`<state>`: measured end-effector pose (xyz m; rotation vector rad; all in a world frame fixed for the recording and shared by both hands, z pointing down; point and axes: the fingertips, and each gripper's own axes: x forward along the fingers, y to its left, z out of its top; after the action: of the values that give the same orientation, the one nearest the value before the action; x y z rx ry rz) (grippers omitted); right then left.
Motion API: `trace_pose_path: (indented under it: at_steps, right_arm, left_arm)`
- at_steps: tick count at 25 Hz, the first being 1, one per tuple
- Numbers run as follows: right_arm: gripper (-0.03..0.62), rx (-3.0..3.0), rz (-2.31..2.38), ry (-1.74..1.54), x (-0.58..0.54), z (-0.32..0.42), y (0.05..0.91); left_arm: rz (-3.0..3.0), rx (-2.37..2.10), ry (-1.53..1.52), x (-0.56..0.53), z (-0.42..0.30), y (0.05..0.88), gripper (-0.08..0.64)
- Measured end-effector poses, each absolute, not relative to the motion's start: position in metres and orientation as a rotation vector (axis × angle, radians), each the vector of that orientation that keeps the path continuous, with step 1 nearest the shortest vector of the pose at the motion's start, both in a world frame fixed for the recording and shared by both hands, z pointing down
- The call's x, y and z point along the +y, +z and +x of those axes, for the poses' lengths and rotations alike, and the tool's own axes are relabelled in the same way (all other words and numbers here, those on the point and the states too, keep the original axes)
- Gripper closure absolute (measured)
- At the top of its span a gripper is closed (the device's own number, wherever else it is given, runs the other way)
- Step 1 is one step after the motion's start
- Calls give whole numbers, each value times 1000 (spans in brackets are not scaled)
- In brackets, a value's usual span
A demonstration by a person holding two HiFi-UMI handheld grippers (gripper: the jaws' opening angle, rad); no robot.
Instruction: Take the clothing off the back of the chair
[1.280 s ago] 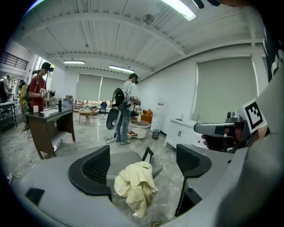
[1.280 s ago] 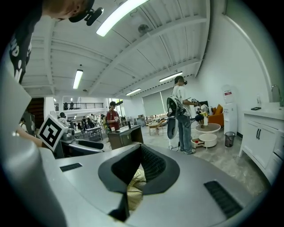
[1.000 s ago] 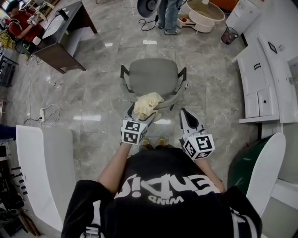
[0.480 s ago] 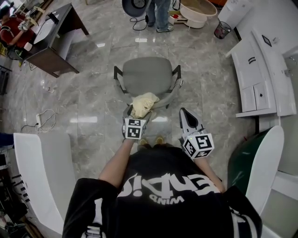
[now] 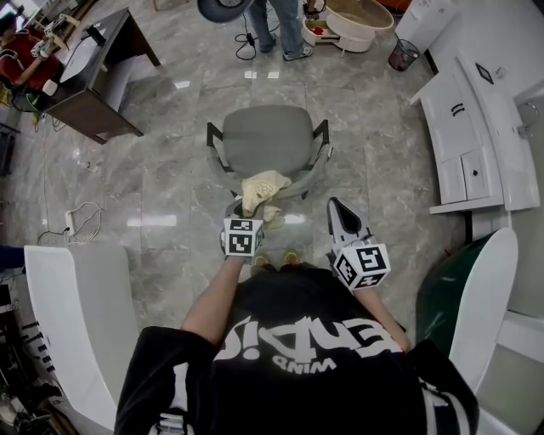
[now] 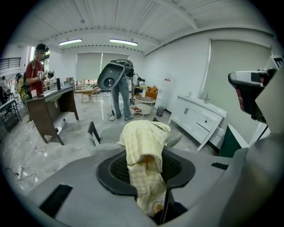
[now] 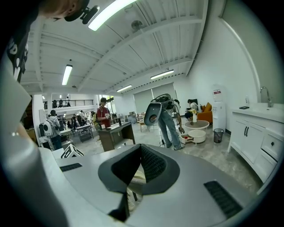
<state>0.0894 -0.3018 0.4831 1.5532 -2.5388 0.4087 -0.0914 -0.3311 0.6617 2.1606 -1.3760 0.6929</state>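
Note:
A pale yellow garment [image 5: 262, 189] hangs over the back of the grey armchair [image 5: 265, 138], just ahead of the person. My left gripper [image 5: 247, 214] is at the chair back, and its jaws are closing with the garment [image 6: 144, 142] bunched between them; the pads press on the cloth in the left gripper view [image 6: 148, 166]. My right gripper [image 5: 338, 208] hovers to the right of the chair back, apart from it, with its jaws together and nothing in them. Through the gap behind its tips [image 7: 141, 148] a strip of the garment [image 7: 138, 176] shows.
White cabinets [image 5: 463, 144] line the right side and a white curved panel [image 5: 81, 314] stands at the left. A dark desk [image 5: 93, 68] is at the upper left. A person's legs [image 5: 276, 21] and a waste bin [image 5: 399, 53] are beyond the chair. A power strip with cable [image 5: 76, 223] lies on the floor.
My left gripper has sunk onto the chair back, and its fingers, spread either side of the garment a second ago, have drawn in on it. The right gripper has stayed put.

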Motion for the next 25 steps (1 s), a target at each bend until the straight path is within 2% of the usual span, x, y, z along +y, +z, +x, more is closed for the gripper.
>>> trace_pose_path:
  at_steps: [11, 25]
  right_arm:
    - [578, -2534, 1559, 408, -298, 91, 484]
    - [578, -2573, 1521, 391, -295, 88, 481]
  left_arm:
    - [2197, -1425, 596, -334, -94, 623, 433]
    - [2437, -1580, 193, -362, -110, 401, 433]
